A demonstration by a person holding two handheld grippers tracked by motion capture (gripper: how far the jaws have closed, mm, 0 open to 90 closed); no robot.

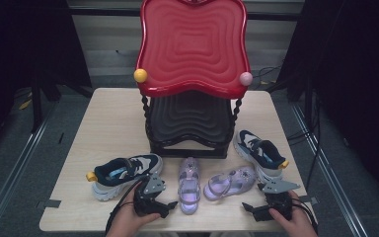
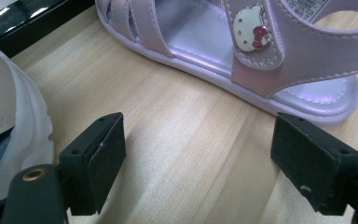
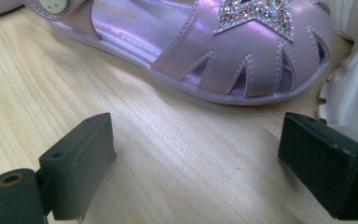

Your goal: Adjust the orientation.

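The left gripper (image 1: pixel 170 203) sits low at the near edge of the table (image 1: pixel 113 118), its jaws spread wide with nothing between them but bare wood. In the left gripper view its jaws (image 2: pixel 200 163) frame empty tabletop, and the left sandal (image 2: pixel 242 51) lies just beyond them, not touched. A small white cat-face badge with a red bow (image 2: pixel 251 29) sits on that sandal's strap; a printed label inside the strap at the top edge is too small to read. The pale sole of the left sneaker (image 2: pixel 9 126) shows at the left of that view, just beside the jaw.

The right gripper (image 1: pixel 249 207) is likewise wide open and empty near the table's front edge. In the right gripper view its jaws (image 3: pixel 196 172) stand over bare wood, with the right sandal (image 3: pixel 214 51) lying apart from them just ahead. A glittering star-shaped patch (image 3: pixel 256 16) decorates its toe; faint print on the insole cannot be read. The right sneaker (image 3: pixel 354 88) edges in at the right.

In the high view both lilac sandals (image 1: pixel 189 183) (image 1: pixel 229 182) lie side by side between the two sneakers (image 1: pixel 123 174) (image 1: pixel 260 153), in front of a two-tier stand with a red top tray (image 1: pixel 192 47) and a black lower tray (image 1: pixel 190 118).
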